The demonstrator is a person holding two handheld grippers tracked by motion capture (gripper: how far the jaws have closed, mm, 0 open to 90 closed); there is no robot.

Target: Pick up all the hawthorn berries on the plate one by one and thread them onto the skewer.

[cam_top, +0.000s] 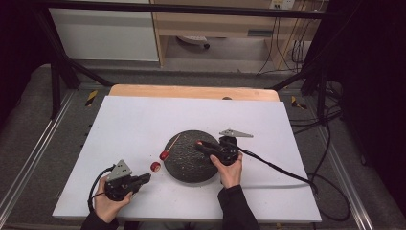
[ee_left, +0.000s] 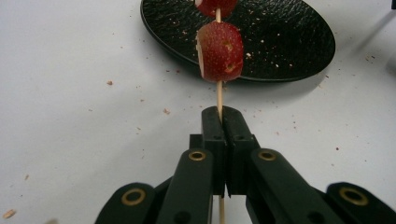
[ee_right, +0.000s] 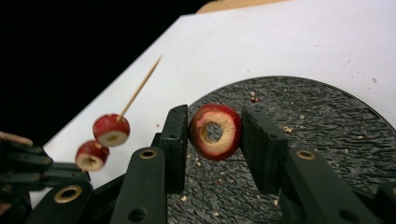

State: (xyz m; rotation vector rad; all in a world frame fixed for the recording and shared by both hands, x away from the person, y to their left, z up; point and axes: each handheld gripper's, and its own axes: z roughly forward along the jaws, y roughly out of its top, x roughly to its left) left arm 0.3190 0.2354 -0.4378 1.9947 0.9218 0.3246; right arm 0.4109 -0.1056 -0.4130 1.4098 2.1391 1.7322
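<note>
My left gripper (ee_left: 219, 114) is shut on the lower end of a thin wooden skewer (ee_left: 218, 93) near the table's front left. Two red fruit pieces are threaded on it, one (ee_left: 220, 51) close to the jaws and one (ee_left: 217, 5) farther up. In the high view the left gripper (cam_top: 146, 178) points toward the black plate (cam_top: 186, 167), and the skewer's bare tip (cam_top: 176, 139) reaches over the plate's rim. My right gripper (ee_right: 215, 128) is shut on a red cored fruit slice (ee_right: 215, 131) held just above the plate (ee_right: 327, 121), to the right of the skewered pieces (ee_right: 111, 129).
The round black plate (ee_left: 289, 42) lies in the middle of a white board (cam_top: 134, 120) and carries small crumbs. Crumbs also dot the board around it. A wooden table edge (cam_top: 191, 91) runs along the far side. The right gripper's cable (cam_top: 277, 168) trails off to the right.
</note>
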